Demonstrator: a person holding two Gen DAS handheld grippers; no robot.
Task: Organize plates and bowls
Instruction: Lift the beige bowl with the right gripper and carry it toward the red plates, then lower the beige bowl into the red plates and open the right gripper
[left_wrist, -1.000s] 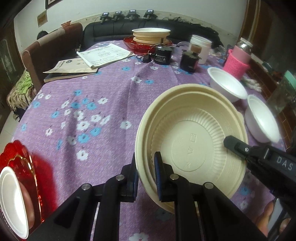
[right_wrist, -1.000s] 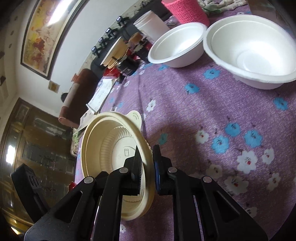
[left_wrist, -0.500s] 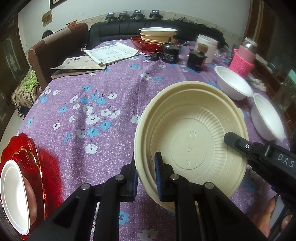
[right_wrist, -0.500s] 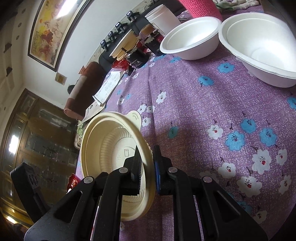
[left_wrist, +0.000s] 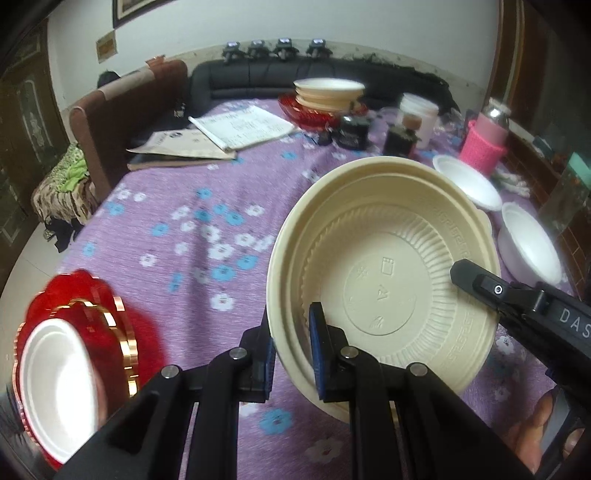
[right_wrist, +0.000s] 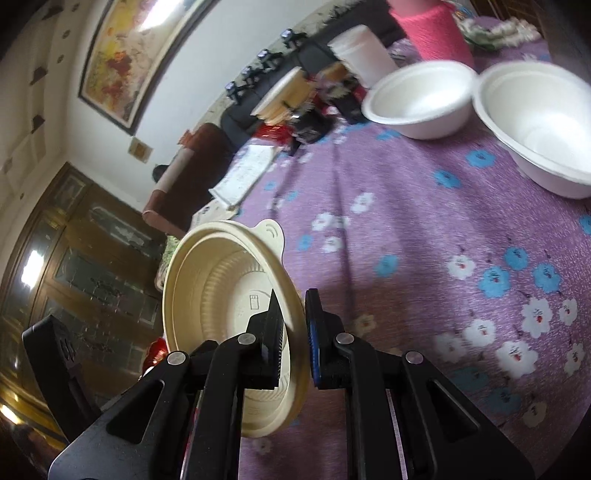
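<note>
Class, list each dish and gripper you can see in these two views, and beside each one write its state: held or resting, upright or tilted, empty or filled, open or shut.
Cream bowl: held off the table at two rim points, tilted, empty.
Left gripper: shut on its rim.
Right gripper: shut on its opposite rim.
Two white bowls: upright on the tablecloth, empty.
Red plate: resting, white dish on it.
Far stack of bowls: nested, upright.

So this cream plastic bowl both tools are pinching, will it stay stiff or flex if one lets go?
The cream bowl looks thin-walled and ribbed, so probably light but somewhat flexible at the rim. The left tool and right tool each clamp opposite rim edges; held by one alone, it may sag or twist.
</note>
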